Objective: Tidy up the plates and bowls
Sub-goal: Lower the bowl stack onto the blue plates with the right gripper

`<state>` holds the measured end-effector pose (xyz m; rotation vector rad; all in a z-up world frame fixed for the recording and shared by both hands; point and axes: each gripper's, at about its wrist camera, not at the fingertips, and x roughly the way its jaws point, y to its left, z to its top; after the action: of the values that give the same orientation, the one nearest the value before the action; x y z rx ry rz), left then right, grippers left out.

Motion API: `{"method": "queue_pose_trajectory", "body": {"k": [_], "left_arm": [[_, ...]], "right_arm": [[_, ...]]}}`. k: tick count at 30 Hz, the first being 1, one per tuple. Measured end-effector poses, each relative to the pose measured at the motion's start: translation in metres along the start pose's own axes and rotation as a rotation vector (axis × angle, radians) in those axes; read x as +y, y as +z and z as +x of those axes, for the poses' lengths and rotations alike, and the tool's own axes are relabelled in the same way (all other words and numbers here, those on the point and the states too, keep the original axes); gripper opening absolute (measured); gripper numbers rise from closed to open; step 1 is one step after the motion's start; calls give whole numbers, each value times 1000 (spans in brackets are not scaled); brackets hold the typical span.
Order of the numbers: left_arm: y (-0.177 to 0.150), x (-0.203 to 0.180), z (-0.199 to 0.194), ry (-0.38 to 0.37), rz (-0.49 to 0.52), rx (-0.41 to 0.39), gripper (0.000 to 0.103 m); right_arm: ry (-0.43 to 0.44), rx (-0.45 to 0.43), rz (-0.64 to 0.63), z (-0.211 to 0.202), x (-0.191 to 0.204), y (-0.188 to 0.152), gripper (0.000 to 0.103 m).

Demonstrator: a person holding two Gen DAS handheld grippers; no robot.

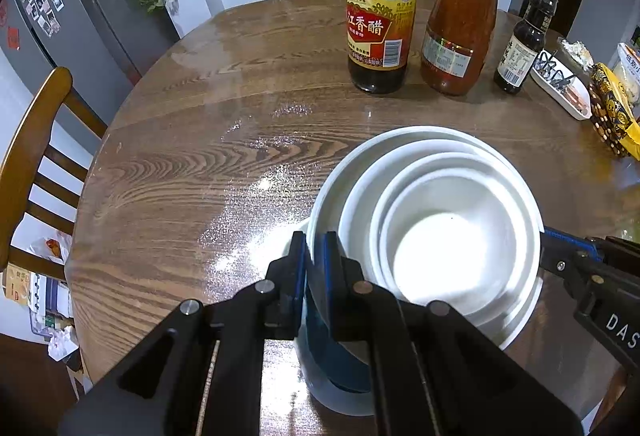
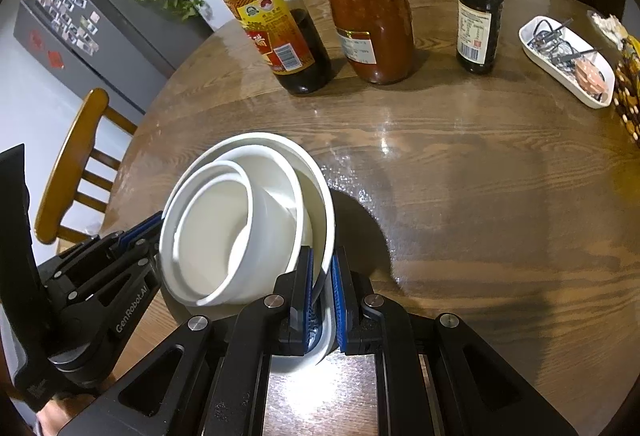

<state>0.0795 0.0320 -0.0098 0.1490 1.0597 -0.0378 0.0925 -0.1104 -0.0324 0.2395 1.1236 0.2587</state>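
Both claws grip a nested stack of white bowls over the round wooden table (image 1: 192, 140).

The left claw (image 1: 314, 252) is clenched on the outer bowl's (image 1: 352, 172) near-left rim; the right claw (image 2: 322, 268) pinches its opposite rim. Two smaller bowls (image 2: 224, 236) sit inside, tilted. A vinegar bottle (image 1: 380, 12), sauce jar (image 1: 460, 24) and small dark bottle (image 1: 522, 40) stand well behind.
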Motion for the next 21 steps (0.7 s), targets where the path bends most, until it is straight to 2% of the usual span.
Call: {"method": "queue_pose_trajectory", "body": {"k": [21], "left_arm": [[-6,0,-2,2,-16,-7,5]], "right_arm": [[8,6,16,2,1,-2,13]]}}
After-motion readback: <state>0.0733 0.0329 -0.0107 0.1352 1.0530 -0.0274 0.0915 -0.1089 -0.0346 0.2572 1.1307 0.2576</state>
